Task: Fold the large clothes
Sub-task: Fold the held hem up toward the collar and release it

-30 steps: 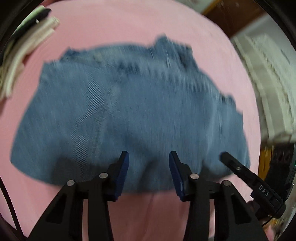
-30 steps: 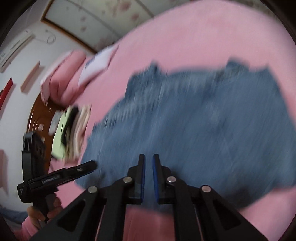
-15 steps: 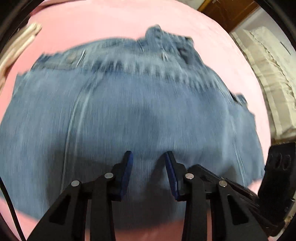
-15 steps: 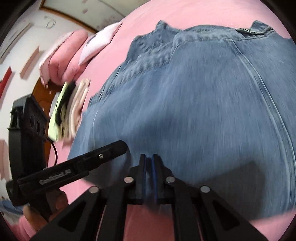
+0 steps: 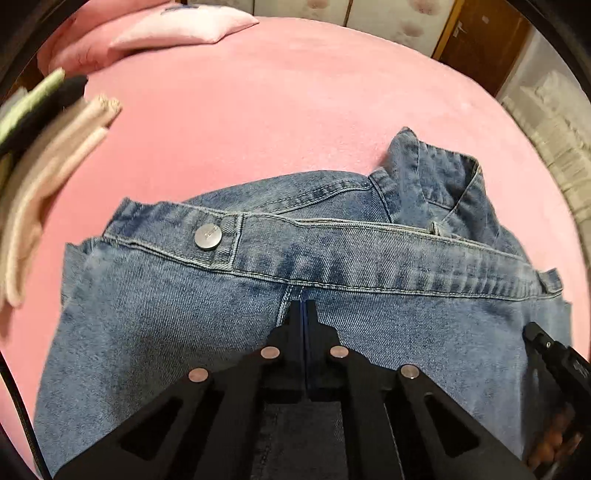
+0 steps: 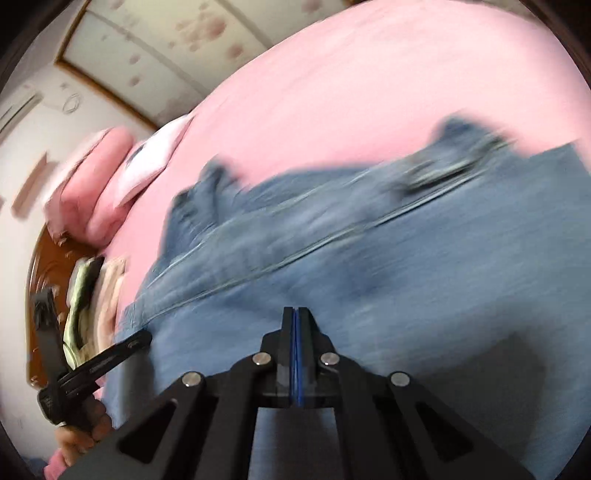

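Left tool fingers pressed together, tips low on the jeans just below the waistband; whether denim is pinched between them, cannot tell. Right tool likewise closed tight over the denim, grip on cloth unclear (view is motion-blurred). Jeans lie folded on the pink bed, waistband running left-right across the left view, metal button toward the left, a flap of denim sticking up at the far right end. Left of the jeans, a stack of folded clothes sits near but apart. Farther back, pink pillow at the head of the bed. Only the right view shows the other tool with the hand holding it, plus wall and wooden headboard. Only the left view shows the button sharply.
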A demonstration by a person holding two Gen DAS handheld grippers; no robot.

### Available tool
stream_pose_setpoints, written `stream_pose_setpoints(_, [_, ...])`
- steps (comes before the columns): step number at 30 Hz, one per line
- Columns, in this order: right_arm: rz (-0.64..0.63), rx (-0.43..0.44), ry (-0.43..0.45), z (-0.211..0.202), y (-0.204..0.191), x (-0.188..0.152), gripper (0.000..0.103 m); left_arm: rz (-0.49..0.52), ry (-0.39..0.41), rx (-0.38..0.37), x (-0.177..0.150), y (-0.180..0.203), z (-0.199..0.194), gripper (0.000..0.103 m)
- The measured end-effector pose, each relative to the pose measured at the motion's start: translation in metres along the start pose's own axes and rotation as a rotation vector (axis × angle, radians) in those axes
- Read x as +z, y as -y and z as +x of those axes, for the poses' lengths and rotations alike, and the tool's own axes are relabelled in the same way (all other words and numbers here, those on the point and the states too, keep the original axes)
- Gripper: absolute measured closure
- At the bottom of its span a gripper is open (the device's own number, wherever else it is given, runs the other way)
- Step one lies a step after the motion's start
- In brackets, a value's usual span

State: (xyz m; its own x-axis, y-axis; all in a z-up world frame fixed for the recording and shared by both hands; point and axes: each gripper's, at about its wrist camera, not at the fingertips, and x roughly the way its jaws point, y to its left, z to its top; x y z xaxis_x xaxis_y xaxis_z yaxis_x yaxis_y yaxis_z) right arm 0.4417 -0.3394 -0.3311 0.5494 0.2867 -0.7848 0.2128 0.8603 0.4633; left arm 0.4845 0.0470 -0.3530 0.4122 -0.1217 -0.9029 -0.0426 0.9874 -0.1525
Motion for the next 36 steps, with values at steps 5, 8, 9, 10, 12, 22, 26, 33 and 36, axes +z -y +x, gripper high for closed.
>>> stream_pose_setpoints(5, [0.117,-0.231,0.144,-0.041,0.062,0.017,0.103,0.052,0.043,0.292,0.003,-0.011,-0.004,0.1])
stream_pose_setpoints(8, [0.114,-0.368,0.177,-0.056,0.072,0.02,0.103,-0.023,0.037,0.265,0.001,-0.039,-0.008,0.1])
stream_pose_setpoints(9, [0.12,-0.342,0.176,-0.06,0.071,0.02,0.103,-0.057,0.037,0.227,0.0,-0.048,-0.013,0.1])
stream_pose_setpoints(10, [0.128,-0.329,0.175,-0.064,0.068,0.018,0.103,-0.073,0.028,0.216,-0.001,-0.055,-0.016,0.1])
stream_pose_setpoints(12, [0.116,-0.277,0.171,-0.071,0.056,0.014,0.103,-0.083,-0.014,0.188,-0.004,-0.06,-0.025,0.1])
stream_pose_setpoints(22, [0.009,0.302,-0.254,-0.014,-0.086,-0.099,0.1,0.01,-0.208,-0.111,-0.062,0.036,-0.04,0.099])
stream_pose_setpoints(26, [-0.125,0.236,-0.335,0.002,-0.115,-0.131,0.101,0.024,-0.291,-0.052,-0.086,0.059,-0.023,0.098])
stream_pose_setpoints(33, [-0.123,0.161,-0.301,-0.027,-0.049,-0.104,0.103,-0.054,-0.198,0.143,-0.094,0.003,-0.045,0.099])
stream_pose_setpoints(36, [-0.118,0.04,-0.238,-0.05,-0.01,-0.084,0.103,-0.02,-0.173,0.372,-0.098,-0.024,-0.053,0.096])
